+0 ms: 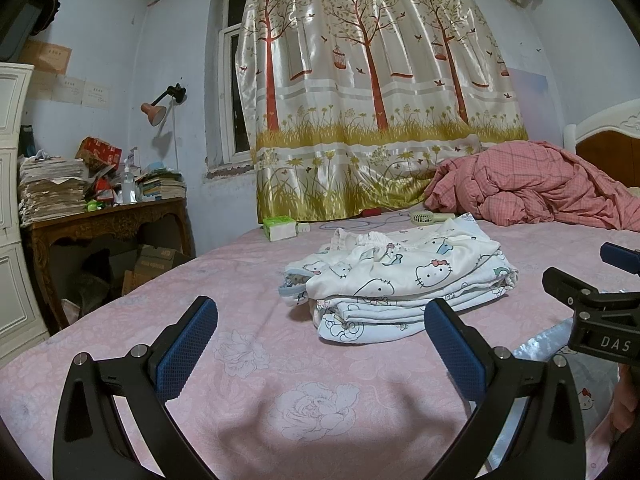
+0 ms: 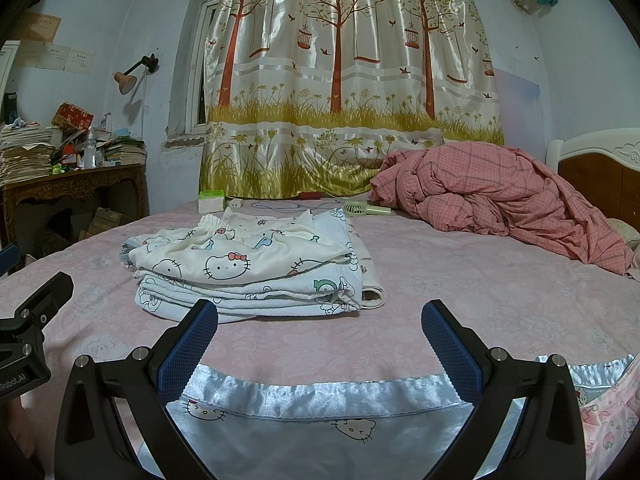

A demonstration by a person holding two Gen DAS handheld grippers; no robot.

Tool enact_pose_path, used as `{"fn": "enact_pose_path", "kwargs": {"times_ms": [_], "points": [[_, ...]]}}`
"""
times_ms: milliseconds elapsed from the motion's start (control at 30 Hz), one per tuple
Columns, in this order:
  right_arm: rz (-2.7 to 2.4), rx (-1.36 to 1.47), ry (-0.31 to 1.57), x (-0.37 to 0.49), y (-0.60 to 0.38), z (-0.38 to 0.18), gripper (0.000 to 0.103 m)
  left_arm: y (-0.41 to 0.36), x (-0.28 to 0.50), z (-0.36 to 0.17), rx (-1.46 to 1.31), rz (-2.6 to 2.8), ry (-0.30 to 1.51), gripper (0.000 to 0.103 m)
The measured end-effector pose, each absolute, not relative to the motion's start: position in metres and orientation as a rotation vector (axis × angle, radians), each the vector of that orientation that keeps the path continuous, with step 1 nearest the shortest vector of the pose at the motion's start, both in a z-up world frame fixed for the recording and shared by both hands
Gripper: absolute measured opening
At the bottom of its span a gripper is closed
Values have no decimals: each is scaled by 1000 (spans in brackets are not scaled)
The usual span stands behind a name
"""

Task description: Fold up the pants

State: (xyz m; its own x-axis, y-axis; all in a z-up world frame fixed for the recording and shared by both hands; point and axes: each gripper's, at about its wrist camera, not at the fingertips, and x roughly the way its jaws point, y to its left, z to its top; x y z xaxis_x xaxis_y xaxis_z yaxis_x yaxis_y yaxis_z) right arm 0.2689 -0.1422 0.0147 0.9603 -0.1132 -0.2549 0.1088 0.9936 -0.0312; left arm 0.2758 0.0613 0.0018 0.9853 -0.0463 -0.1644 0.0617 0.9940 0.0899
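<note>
While both hand-held grippers gape empty, folded pants ahead (quilt, fan beyond).

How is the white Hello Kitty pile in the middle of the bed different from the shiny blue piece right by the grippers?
The white pile is matte cotton, folded into stacked layers; the blue garment is glossy satin, spread flat in one layer. The pile sits mid-bed, beyond both open grippers; the blue garment lies under the right gripper. Both carry Hello Kitty prints.

Silvery pants cut off by the lower edge, wall papers too small to read
</note>
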Motion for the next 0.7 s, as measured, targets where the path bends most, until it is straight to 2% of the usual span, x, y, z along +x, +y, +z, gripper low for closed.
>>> {"fn": "enact_pose_path", "kwargs": {"times_ms": [700], "points": [[-113, -16, 260, 269, -142, 16, 102, 62, 276, 3, 97, -55, 162, 103]]}}
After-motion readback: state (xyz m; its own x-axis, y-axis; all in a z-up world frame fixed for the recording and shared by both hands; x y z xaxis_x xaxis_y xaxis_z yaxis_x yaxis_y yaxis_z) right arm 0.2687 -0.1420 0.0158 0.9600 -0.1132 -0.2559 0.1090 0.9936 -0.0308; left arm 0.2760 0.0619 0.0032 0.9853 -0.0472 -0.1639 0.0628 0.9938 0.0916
